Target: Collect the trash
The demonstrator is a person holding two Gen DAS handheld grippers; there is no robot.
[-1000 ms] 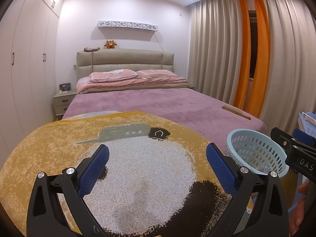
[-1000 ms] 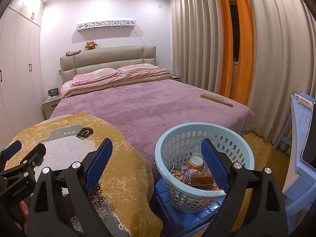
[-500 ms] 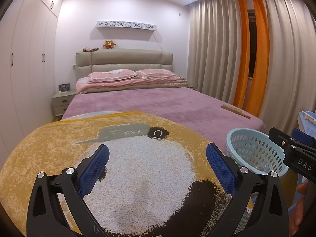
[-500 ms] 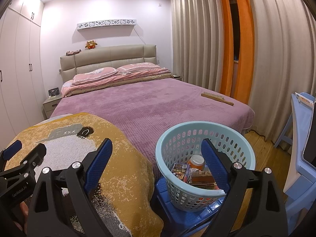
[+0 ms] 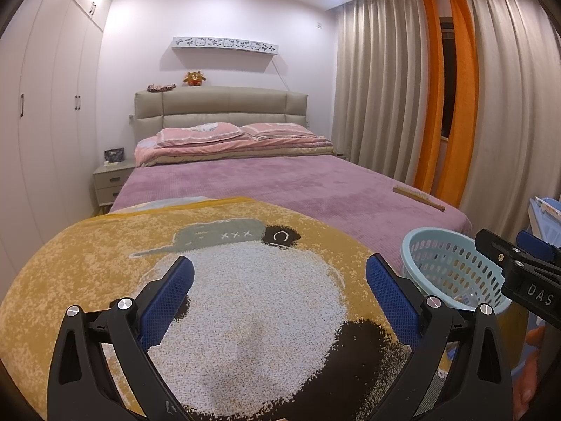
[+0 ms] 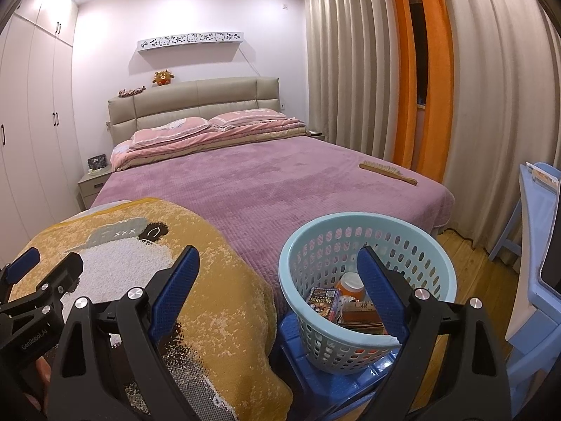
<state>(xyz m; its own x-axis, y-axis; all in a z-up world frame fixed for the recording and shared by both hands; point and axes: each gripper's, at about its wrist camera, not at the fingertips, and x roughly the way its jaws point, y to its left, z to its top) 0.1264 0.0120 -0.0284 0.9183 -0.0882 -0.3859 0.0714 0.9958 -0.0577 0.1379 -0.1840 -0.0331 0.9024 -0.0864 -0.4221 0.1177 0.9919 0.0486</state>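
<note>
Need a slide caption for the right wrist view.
Open right gripper above light-blue basket holding collected trash beside the bed.

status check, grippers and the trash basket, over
Left gripper open, empty, over the yellow rug. Right gripper open, empty, by the basket. Basket holds a jar and boxes. Nothing blocking.

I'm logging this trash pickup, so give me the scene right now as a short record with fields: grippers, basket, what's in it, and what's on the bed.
left gripper: open, empty, over the yellow rug
right gripper: open, empty, near the basket
basket: light blue, perforated, upright on a blue stool, beside the bed's foot
basket contents: an orange-lidded jar, a printed packet, other items too unclear to name
bed: purple cover; wooden brush near its right edge
</note>
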